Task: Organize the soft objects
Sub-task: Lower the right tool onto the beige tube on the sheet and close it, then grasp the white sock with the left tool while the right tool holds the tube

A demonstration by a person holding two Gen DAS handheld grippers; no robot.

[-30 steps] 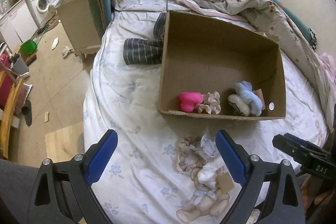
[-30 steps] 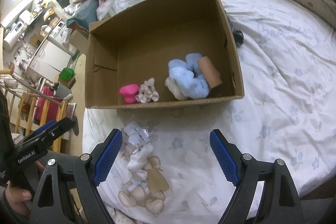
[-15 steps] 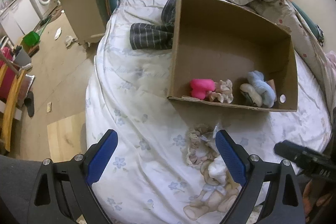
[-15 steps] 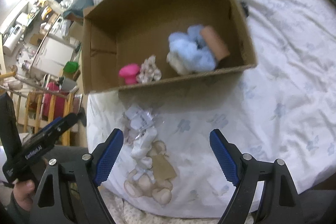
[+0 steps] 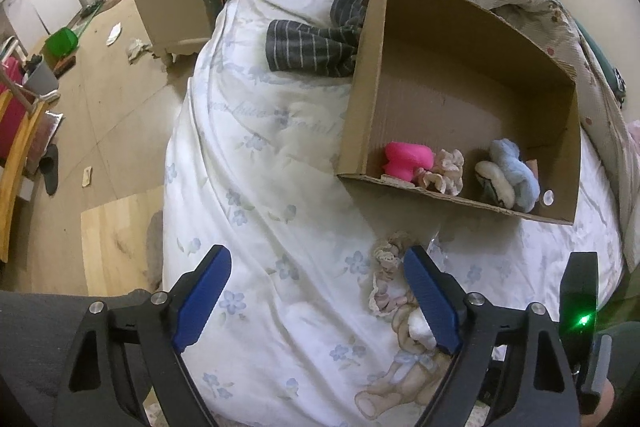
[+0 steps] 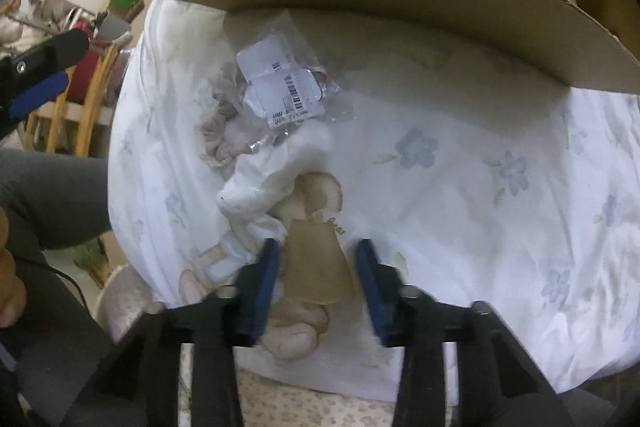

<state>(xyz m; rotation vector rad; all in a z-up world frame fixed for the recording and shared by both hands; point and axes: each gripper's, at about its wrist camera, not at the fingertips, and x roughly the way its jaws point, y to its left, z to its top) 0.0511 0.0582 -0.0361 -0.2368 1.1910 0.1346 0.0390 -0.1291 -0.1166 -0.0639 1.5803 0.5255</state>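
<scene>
Cardboard box (image 5: 472, 107) sits on the bed (image 5: 256, 155), toward its right side. Inside, along the box's near wall: heart plush (image 5: 408, 159) at left, scrunchie (image 5: 444, 173) just right of it, fluffy toy (image 5: 512, 179) further right. Folded striped cloth (image 5: 312, 47) lies against the box's left wall. On the bed in front of the box: frilly scrunchie (image 5: 386, 279), plastic packet (image 6: 284, 87), white soft item (image 6: 272, 187), close together near the bed's front edge.

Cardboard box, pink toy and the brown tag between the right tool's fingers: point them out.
Cardboard box (image 5: 440, 99), left wrist view, bare inner floor.
Pink toy (image 5: 408, 159), left wrist view, its top.
Brown tag (image 6: 316, 259), right wrist view, its middle.
</scene>
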